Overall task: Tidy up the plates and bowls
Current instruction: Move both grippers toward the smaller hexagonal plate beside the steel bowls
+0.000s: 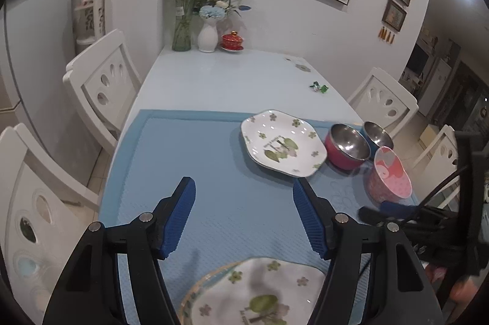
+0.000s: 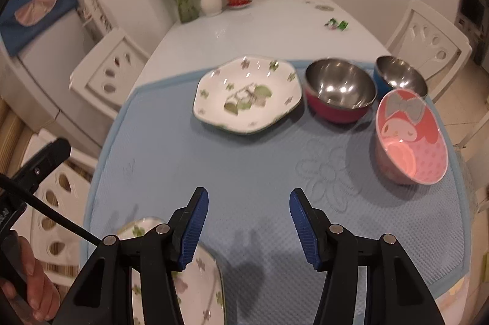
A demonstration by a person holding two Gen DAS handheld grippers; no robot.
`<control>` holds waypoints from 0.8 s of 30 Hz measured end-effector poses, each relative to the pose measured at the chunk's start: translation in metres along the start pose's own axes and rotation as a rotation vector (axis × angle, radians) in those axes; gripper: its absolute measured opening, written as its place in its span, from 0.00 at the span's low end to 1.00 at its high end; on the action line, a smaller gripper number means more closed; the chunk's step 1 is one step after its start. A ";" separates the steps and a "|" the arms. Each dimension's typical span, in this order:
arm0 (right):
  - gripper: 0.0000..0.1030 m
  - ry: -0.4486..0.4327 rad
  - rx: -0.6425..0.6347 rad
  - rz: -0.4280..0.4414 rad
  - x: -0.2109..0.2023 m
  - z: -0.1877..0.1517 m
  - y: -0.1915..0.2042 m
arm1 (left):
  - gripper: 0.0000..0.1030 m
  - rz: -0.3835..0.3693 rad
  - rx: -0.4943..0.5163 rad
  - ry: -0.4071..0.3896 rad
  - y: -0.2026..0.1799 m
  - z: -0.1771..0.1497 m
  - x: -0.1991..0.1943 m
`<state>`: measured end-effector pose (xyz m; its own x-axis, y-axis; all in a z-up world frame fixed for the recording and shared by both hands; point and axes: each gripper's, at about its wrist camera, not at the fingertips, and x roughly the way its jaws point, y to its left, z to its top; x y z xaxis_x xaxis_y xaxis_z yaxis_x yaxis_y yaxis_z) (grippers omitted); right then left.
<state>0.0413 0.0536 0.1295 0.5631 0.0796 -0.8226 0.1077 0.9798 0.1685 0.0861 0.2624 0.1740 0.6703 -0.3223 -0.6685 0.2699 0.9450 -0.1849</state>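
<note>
A white floral plate (image 1: 282,141) (image 2: 247,94) lies at the far side of the blue mat (image 1: 214,172) (image 2: 244,166). To its right stand a red steel bowl (image 1: 348,144) (image 2: 339,89), a blue steel bowl (image 1: 377,135) (image 2: 400,76) and a pink cartoon bowl (image 1: 388,177) (image 2: 409,138). A second floral plate (image 1: 256,294) (image 2: 201,288) lies at the near edge. My left gripper (image 1: 244,216) is open above it and empty. My right gripper (image 2: 249,227) is open and empty over the mat, right of that plate.
Flower vases (image 1: 195,19) and a red lidded cup (image 1: 233,41) stand at the table's far end. A small green wrapper (image 1: 318,86) (image 2: 336,25) lies on the table. White chairs (image 1: 101,83) (image 2: 428,34) flank both sides.
</note>
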 end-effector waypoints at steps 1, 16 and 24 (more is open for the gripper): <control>0.52 0.013 0.001 0.005 0.002 -0.002 0.001 | 0.63 -0.012 -0.007 0.011 -0.003 -0.004 0.001; 0.52 0.082 -0.034 0.060 0.003 -0.023 0.021 | 0.63 -0.029 -0.040 0.040 -0.008 -0.022 -0.010; 0.52 0.137 -0.009 0.093 0.009 -0.034 0.024 | 0.63 -0.055 -0.031 0.037 -0.012 -0.025 -0.012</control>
<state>0.0211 0.0844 0.1072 0.4530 0.1934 -0.8702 0.0526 0.9687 0.2427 0.0574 0.2564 0.1659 0.6290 -0.3718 -0.6828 0.2832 0.9275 -0.2441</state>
